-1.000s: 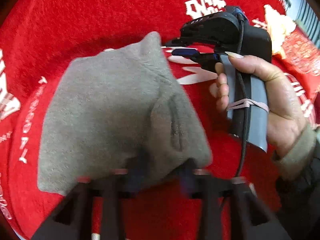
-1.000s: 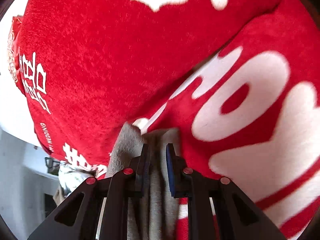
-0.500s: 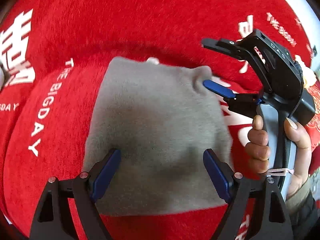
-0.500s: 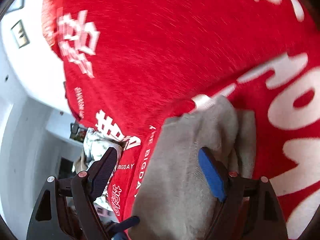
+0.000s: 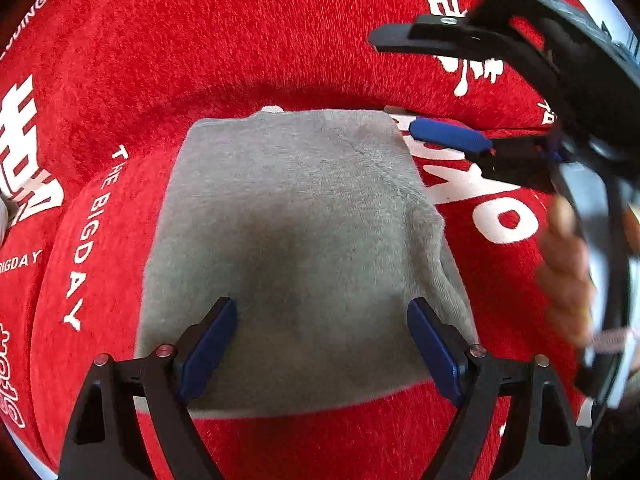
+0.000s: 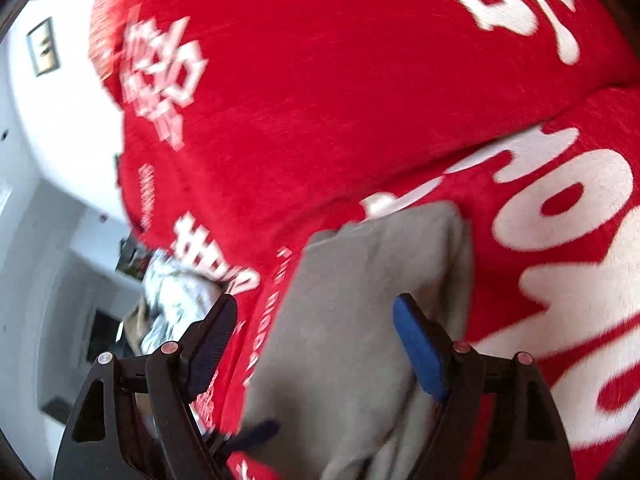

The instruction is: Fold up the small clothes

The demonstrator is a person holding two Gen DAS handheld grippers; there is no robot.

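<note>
Red plush blanket (image 5: 280, 40) with white lettering covers the surface; folded grey knit garment (image 5: 300, 240) lies flat on it, centre. Left gripper (image 5: 322, 344) spread wide over its near edge, gripping nothing. Right gripper (image 6: 316, 344) jaws just opened, cloth below, none pinched. Judged: release step, so lift both straight up, don't snag the fold

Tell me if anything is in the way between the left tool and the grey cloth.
Nothing visible is. The left tool hangs open right over the folded grey cloth on the red blanket, with no other thing between them. The right tool, also open, sits off at the cloth's far right corner.
</note>
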